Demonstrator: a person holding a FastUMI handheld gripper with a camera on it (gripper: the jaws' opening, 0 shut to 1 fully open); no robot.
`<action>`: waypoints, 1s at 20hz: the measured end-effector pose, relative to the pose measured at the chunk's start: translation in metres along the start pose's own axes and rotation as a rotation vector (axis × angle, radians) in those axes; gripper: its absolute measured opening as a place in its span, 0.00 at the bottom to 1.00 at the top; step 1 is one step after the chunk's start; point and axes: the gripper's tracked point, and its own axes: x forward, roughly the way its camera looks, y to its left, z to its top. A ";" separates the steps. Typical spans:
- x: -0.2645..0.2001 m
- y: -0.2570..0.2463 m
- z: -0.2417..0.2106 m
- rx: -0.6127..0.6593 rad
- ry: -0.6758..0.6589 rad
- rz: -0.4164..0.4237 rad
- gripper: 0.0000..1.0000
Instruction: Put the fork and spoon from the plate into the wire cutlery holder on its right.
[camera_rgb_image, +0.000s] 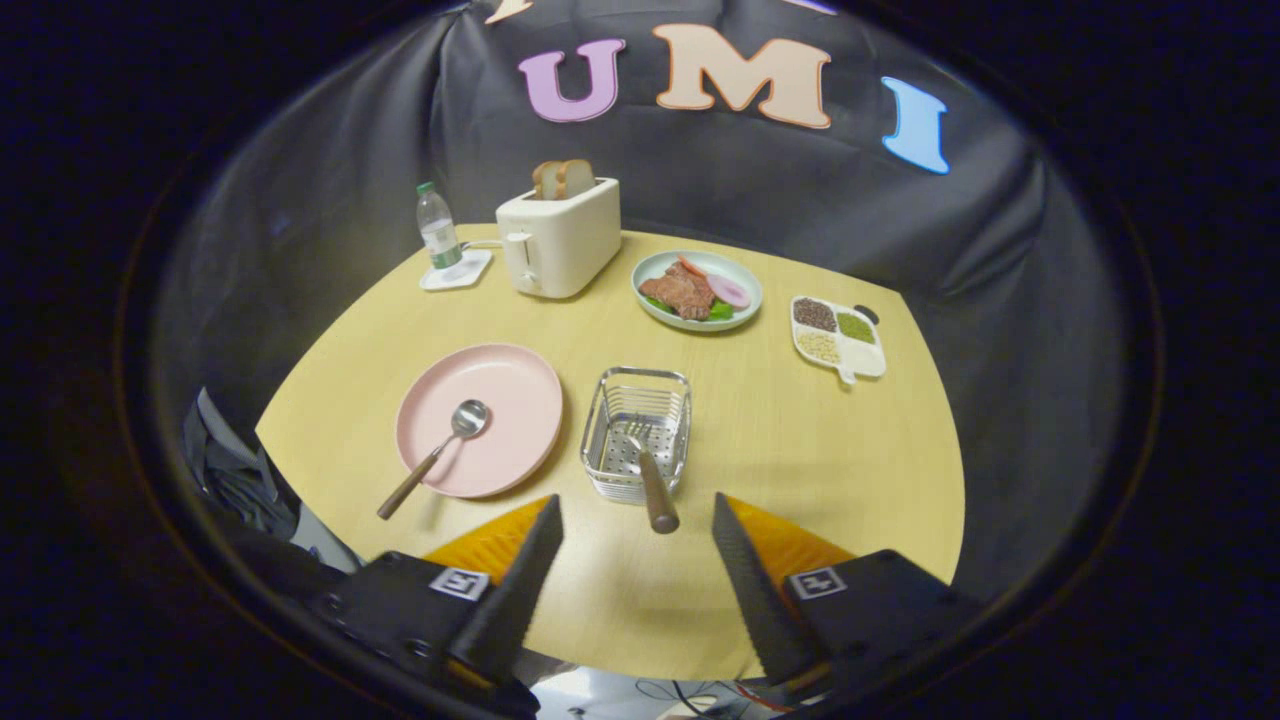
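One spoon (455, 437) on pink plate (510, 385); tool (636, 530) open-fingered.

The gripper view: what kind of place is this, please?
Probably a staged breakfast table in a recording booth: a toaster holding bread, a plate of food, and a wire cutlery holder holding a fork. The hand-held gripper is open.

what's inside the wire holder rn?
The fork is in the wire holder, tines down on its perforated floor, handle leaning out over the near rim. Nothing else shows inside. The spoon lies on the pink plate. The gripper is open, empty.
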 end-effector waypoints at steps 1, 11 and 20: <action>-0.003 0.001 0.000 0.011 -0.007 -0.006 0.81; -0.022 0.026 -0.012 0.117 -0.090 -0.065 1.00; -0.025 0.086 0.003 0.140 -0.306 -0.153 1.00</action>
